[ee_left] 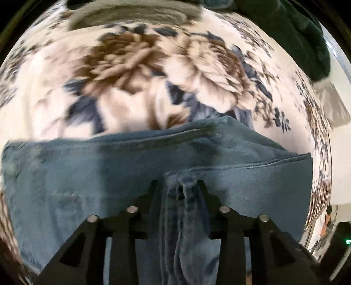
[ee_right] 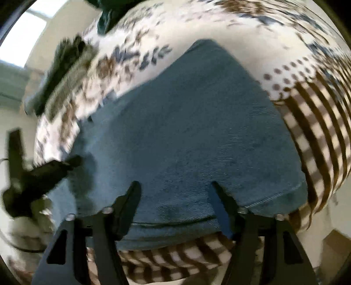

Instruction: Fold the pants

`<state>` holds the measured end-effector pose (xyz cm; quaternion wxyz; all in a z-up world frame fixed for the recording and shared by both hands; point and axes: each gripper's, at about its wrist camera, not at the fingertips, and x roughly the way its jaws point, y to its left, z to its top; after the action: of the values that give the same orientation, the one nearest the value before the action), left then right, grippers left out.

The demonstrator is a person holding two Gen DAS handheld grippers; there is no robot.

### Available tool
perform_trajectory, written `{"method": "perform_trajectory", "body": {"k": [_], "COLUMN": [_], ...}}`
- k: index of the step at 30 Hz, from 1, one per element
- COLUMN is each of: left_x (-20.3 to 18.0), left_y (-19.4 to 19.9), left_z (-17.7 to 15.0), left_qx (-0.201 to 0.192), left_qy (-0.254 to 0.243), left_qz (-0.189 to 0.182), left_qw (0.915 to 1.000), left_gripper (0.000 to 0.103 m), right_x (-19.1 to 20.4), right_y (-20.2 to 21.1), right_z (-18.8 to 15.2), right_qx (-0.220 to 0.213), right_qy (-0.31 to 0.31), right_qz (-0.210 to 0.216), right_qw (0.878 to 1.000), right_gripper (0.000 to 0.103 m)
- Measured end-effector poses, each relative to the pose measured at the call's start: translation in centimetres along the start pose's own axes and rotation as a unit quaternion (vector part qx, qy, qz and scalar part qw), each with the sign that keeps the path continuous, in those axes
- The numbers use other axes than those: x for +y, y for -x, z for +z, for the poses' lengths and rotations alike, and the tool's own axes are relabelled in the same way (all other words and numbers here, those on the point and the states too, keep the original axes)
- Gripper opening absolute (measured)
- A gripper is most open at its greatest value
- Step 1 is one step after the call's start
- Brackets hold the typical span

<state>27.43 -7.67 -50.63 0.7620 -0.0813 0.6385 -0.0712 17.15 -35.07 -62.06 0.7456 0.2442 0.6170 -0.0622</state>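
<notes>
The pants are blue denim, lying folded on a floral blanket. My left gripper is shut on a bunched fold of the pants, which hangs between its fingers. In the right wrist view the pants lie flat with a hem along the near edge. My right gripper is open just above the denim, its fingers apart with nothing between them. The left gripper shows blurred at the pants' left edge.
The blanket has a brown checked border at the right and near side. A dark green cloth lies at the far right of the bed. A grey-green pillow sits at the far end. A window is at the upper left.
</notes>
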Motion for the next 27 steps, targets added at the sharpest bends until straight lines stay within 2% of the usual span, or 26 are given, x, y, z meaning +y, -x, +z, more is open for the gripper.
{"method": "perform_trajectory", "body": {"k": [2, 3, 4, 7, 10, 13, 14, 15, 18, 20, 23, 27], "left_x": [-0.8, -1.4, -2.3, -2.7, -1.8, -1.0, -1.0, -0.9, -0.7, -0.5, -0.4, 0.6], "left_y": [1.5, 1.7, 1.1, -1.8, -1.6, -0.9, -0.8, -0.8, -1.1, -1.2, -1.4, -1.6], "left_z": [-1.8, -2.8, -4.0, -7.6, -9.9, -10.3, -10.4, -10.4, -10.3, -10.3, -10.3, -10.0], "left_qx": [-0.017, -0.016, -0.004, 0.058, 0.04, 0.041, 0.041, 0.042, 0.044, 0.045, 0.044, 0.044], "left_qy": [0.001, -0.009, -0.025, -0.041, -0.051, -0.034, -0.033, -0.034, -0.025, -0.018, -0.017, -0.009], "left_qz": [0.006, 0.015, 0.023, 0.06, 0.048, 0.035, 0.034, 0.033, 0.026, 0.022, 0.021, 0.015], "left_qw": [0.9998, 0.9997, 0.9994, 0.9957, 0.9968, 0.998, 0.998, 0.998, 0.9984, 0.9986, 0.9987, 0.9989], "left_gripper": [0.039, 0.044, 0.051, 0.053, 0.059, 0.063, 0.063, 0.063, 0.063, 0.064, 0.064, 0.064], "right_x": [0.4, 0.6, 0.7, 0.4, 0.3, 1.6, 2.3, 3.0, 4.3, 4.5, 4.6, 4.3], "right_y": [-0.3, -0.1, 0.0, 0.7, 2.0, 3.2, 3.0, 2.4, -0.3, -1.3, -1.4, -1.6], "right_z": [-0.7, -1.1, -1.4, -1.9, -1.2, -0.1, 0.3, 0.5, 0.3, -0.2, -0.3, 0.2], "right_qx": [0.017, 0.021, 0.03, 0.06, 0.067, 0.042, 0.04, 0.043, 0.074, 0.077, 0.071, 0.079], "right_qy": [0.029, 0.044, 0.056, 0.065, 0.06, 0.07, 0.078, 0.084, 0.092, 0.097, 0.099, 0.093], "right_qz": [-0.023, -0.029, -0.037, -0.043, -0.045, -0.039, -0.036, -0.036, -0.081, -0.112, -0.127, -0.125], "right_qw": [0.999, 0.998, 0.997, 0.995, 0.995, 0.996, 0.996, 0.995, 0.99, 0.986, 0.984, 0.985], "right_gripper": [0.044, 0.044, 0.044, 0.043, 0.043, 0.046, 0.053, 0.054, 0.054, 0.055, 0.056, 0.06]}}
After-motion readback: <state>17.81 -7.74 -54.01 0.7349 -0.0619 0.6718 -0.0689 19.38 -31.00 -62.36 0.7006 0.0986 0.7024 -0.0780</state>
